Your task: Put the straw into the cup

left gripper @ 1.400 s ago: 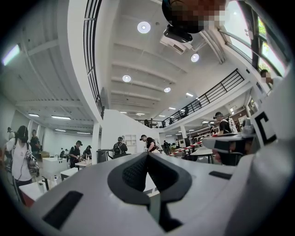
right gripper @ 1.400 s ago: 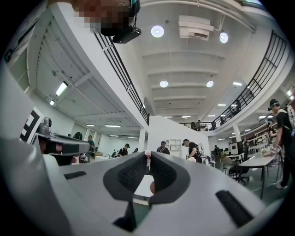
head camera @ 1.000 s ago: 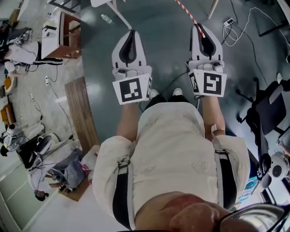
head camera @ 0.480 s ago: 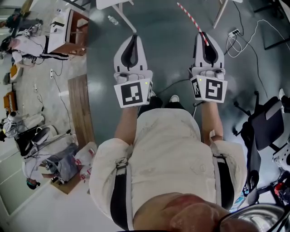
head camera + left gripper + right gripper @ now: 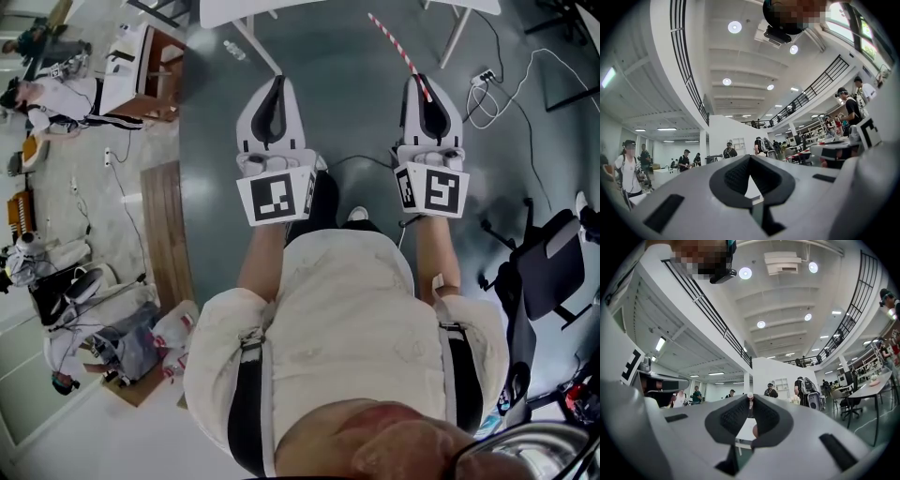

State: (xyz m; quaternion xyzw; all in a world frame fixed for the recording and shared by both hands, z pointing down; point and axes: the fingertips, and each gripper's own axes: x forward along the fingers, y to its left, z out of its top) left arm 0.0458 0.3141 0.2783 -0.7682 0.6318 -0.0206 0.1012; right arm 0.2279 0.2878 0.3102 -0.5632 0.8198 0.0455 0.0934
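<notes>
You stand on a glossy grey-green floor in a big white hall with round ceiling lamps and a railed balcony. Other people stand well off in the background.

Your cream shirt, crossed by two black straps, fills the lower head view and hides most of your legs. At the top edge a white table is cut off, so only its rim and slanted legs show. Your arms are covered from above by the marker cubes.

The straw is in your right gripper. Its tongs are closed on it and the near end is buried between the dark pads. The striped length sticks out ahead and to the left, toward the table. The right gripper view sees it almost end-on, so little more than a pale round tip shows.

Your left gripper has its tongs closed tip to tip with nothing between them. It is held level beside the right one, apart from it.

A small clear bottle lies near a table leg. A power strip with looping cables lies to the right. A black office chair stands further right, and a wooden board and heaped bags lie to the left.

The straw is thin, with red and white stripes. The gripper shells are smooth grey-white plastic and the pads are ribbed and black.
</notes>
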